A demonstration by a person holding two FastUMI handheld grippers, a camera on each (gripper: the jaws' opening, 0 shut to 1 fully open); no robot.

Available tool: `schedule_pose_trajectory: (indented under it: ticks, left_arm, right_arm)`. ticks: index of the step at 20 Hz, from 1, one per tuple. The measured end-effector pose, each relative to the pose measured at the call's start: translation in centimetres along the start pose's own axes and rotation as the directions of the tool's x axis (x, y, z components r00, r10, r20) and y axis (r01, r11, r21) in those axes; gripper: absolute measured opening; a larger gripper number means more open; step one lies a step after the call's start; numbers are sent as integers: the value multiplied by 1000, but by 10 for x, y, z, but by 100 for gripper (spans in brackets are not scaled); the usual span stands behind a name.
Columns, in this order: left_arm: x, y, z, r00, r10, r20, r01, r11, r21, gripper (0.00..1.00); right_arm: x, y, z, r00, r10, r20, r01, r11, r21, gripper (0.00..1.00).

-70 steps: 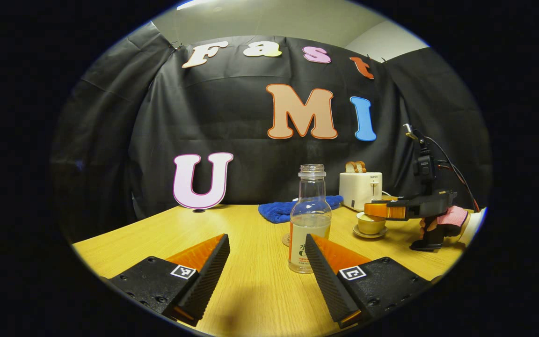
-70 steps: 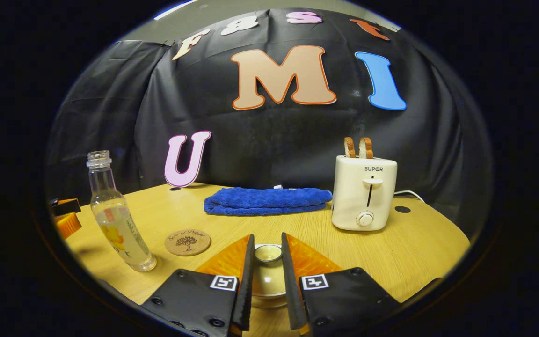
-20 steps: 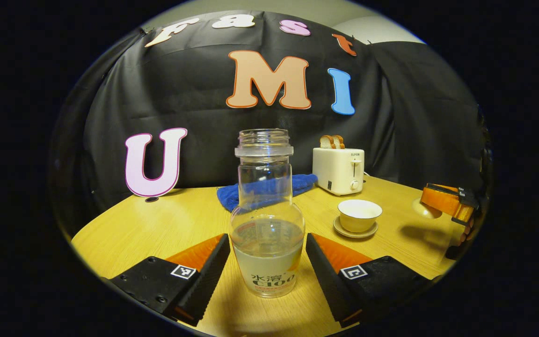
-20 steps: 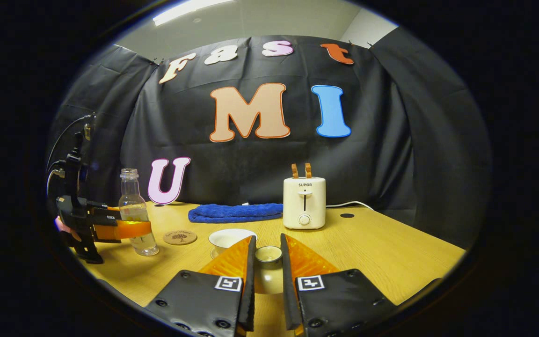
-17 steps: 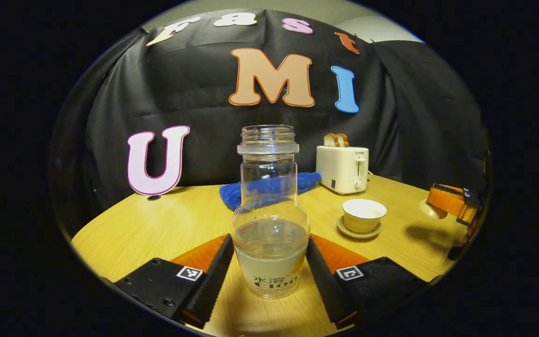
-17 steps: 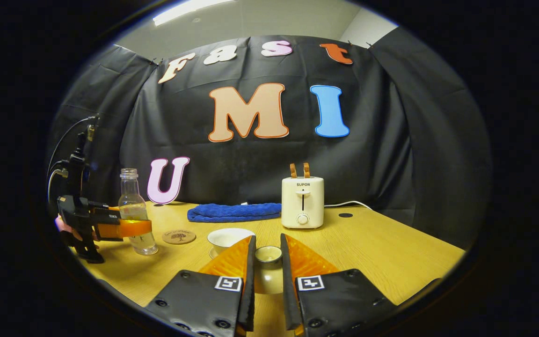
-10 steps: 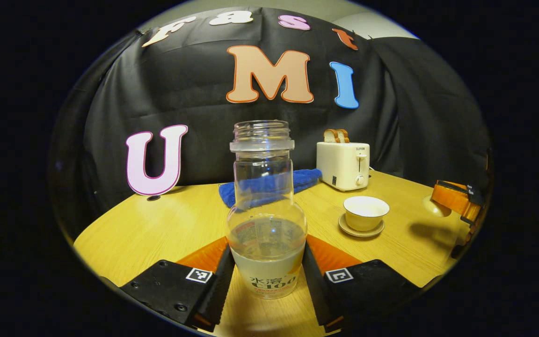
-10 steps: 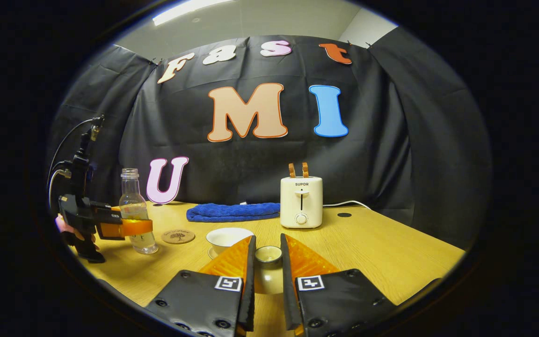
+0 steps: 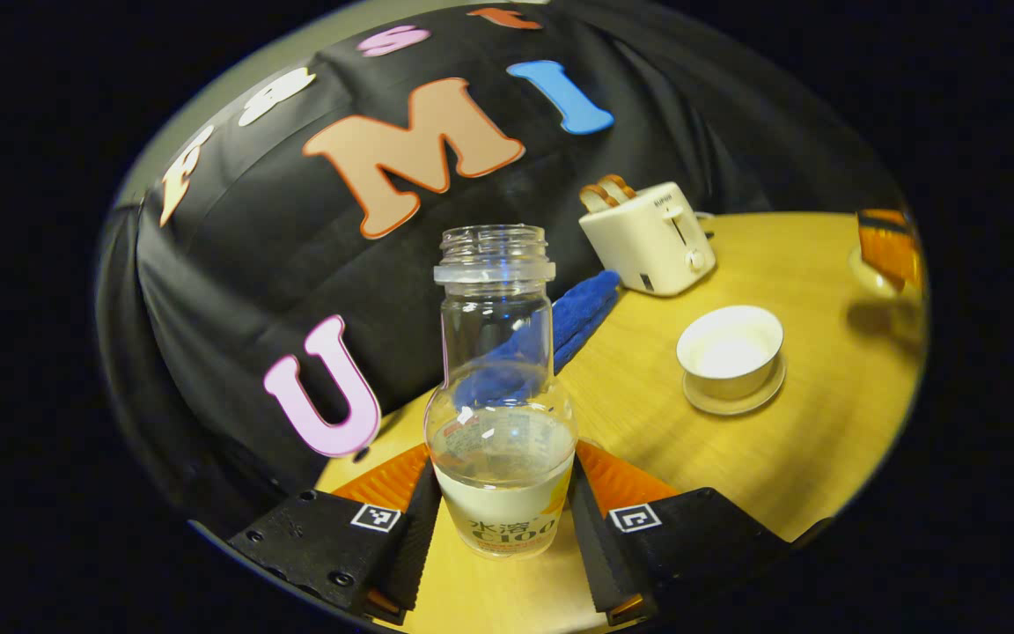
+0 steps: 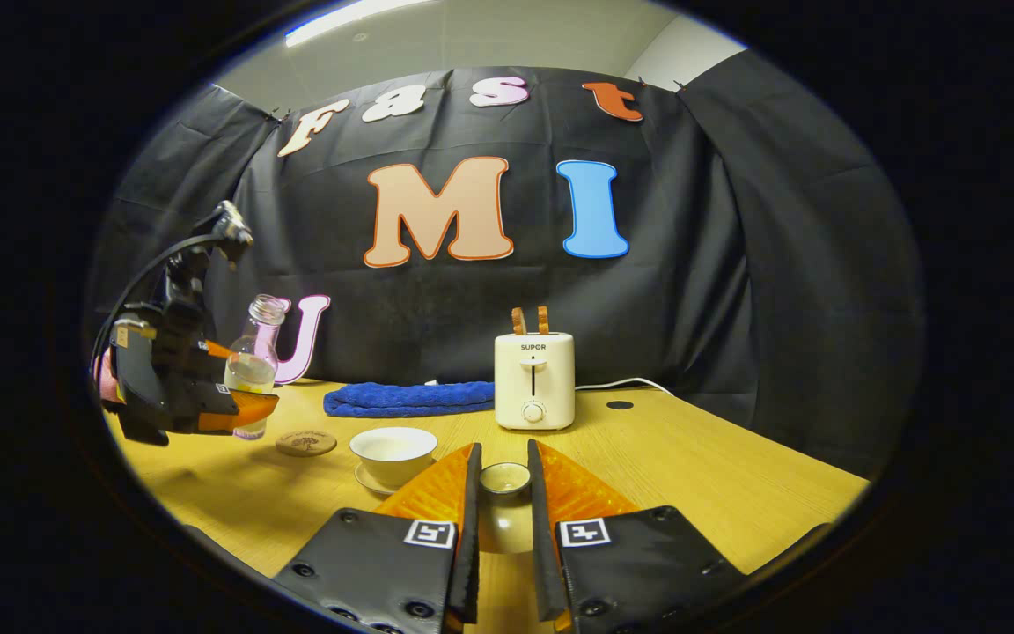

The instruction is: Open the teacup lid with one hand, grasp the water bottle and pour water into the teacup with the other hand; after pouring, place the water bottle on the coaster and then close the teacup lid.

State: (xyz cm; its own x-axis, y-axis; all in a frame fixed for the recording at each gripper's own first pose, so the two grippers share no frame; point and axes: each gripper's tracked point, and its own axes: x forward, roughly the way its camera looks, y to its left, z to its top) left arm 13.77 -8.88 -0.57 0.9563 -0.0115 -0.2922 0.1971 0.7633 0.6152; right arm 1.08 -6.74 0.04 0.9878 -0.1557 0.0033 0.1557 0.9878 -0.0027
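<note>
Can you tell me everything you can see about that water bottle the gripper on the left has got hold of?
The water bottle is clear, plastic by the look of it, with a round belly, a narrower threaded neck and no cap. Water fills roughly its lower third, behind a pale printed label. The left gripper clamps its belly from both sides. In the right gripper view it leans toward the teacup, seemingly lifted off the table.

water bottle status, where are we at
Left gripper shut on water bottle, lifted and tilted. Right gripper shut on teacup lid. Teacup open; nothing in the pour path.
</note>
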Motion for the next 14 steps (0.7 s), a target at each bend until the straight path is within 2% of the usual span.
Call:
schedule_pose_trajectory:
  ticks: [1, 3, 8, 14]
  left_arm:
    - [3, 1, 6, 1000, 16, -4, -16, 996, 93, 72]
    - [8, -1, 17, 999, 43, 13, -45, 968, 248, 71]
    - [18, -7, 18, 999, 43, -12, -36, 927, 374, 71]
    - [29, 1, 9, 996, 71, -47, -33, 831, 555, 71]
  right_arm:
    - [1, -2, 0, 1000, -4, 0, 4, 1000, 0, 29]
    - [0, -4, 1, 1000, -11, 2, 11, 1000, -1, 29]
    - [-1, -8, 0, 1000, -9, 0, 9, 1000, -1, 29]
    - [-2, -19, 0, 1000, -22, 1, 22, 1000, -1, 28]
